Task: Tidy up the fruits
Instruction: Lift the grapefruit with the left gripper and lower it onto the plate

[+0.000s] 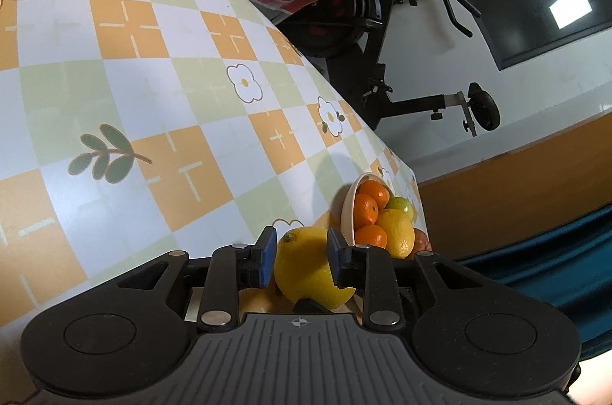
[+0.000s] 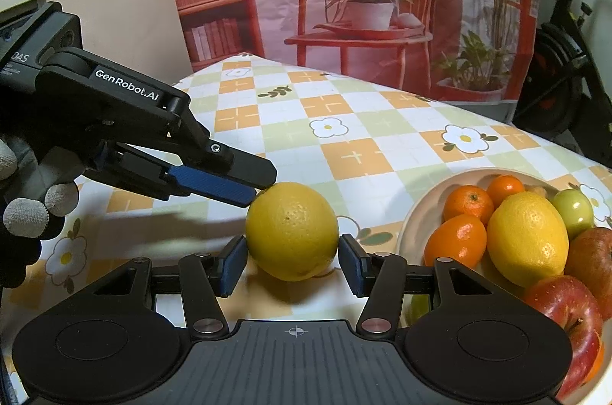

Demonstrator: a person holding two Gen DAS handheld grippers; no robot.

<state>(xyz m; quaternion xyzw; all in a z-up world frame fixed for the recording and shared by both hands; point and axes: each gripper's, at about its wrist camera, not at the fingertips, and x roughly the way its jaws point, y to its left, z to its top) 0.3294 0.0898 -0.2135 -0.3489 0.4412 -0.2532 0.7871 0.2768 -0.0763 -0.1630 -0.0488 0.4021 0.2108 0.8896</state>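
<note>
Yellow and round, the lemon (image 2: 291, 231) sits low on the checked counter (image 2: 344, 122), just left of the cream bowl (image 2: 411, 217) of fruit. The right hand-held gripper (image 2: 291, 248) clasps it, one blue pad against each flank. The left hand-held gripper (image 2: 258, 187) is all but clenched on nothing, its tips resting on the lemon's upper left.

The likely trouble, as I judge it: a push from those left tips could roll the smooth fruit out of a grip that catches only its widest part. The bowl is also heaped, so another lemon dropped on top may tip a tangerine out.

The right wrist view shows the left tool side-on in a gloved hand (image 2: 34, 198), and the red apples (image 2: 562, 305). The left wrist view makes the lemon look wedged between its own pads, which is misleading, but it alone shows the bowl close to the counter's edge, with an exercise bike (image 1: 382, 60) beyond
</note>
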